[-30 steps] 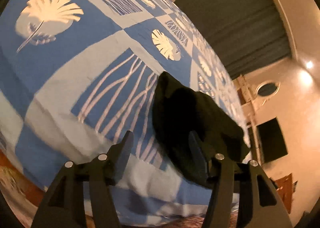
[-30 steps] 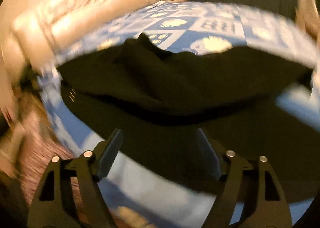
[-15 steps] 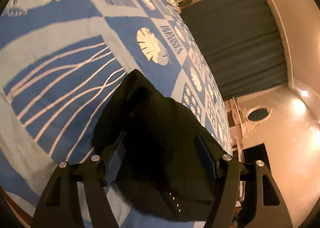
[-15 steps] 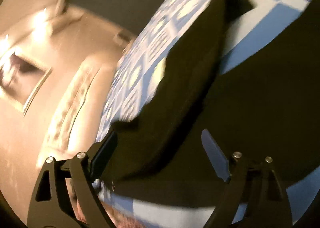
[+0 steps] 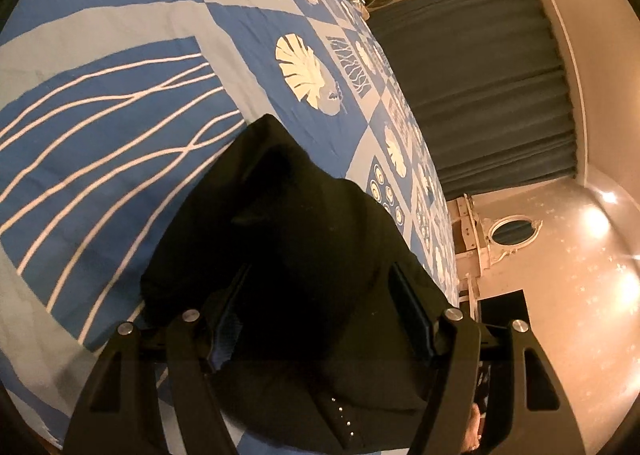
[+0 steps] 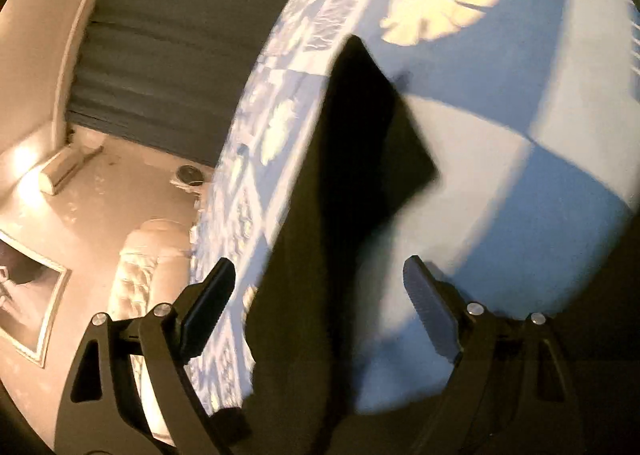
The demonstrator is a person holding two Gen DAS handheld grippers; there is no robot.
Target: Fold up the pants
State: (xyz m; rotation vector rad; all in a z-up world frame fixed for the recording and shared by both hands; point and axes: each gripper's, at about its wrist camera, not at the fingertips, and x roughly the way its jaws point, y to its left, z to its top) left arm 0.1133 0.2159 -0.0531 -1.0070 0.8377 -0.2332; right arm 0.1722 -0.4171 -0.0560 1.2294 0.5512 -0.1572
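Black pants (image 5: 300, 235) lie bunched on a blue patterned bedspread (image 5: 120, 115) near its edge. In the left wrist view my left gripper (image 5: 324, 307) hovers low over the near part of the pants. Its jaws stand wide apart and the pads press on nothing. In the right wrist view the pants (image 6: 360, 135) show as a dark folded strip that runs away from the gripper across the bedspread (image 6: 520, 95). My right gripper (image 6: 320, 295) is open, rolled to one side, with the strip's near end between its fingers but untouched.
A dark curtain (image 5: 480, 75) hangs behind the far side of the bed. A padded headboard (image 6: 140, 267) and a framed picture (image 6: 24, 283) are at one end. An oval mirror (image 5: 514, 229) sits on the wall. The bed's edge runs close under both grippers.
The left gripper has slid over the pants and its jaws have widened. The right gripper has rolled strongly and swung along the pants, which now show as a narrow strip.
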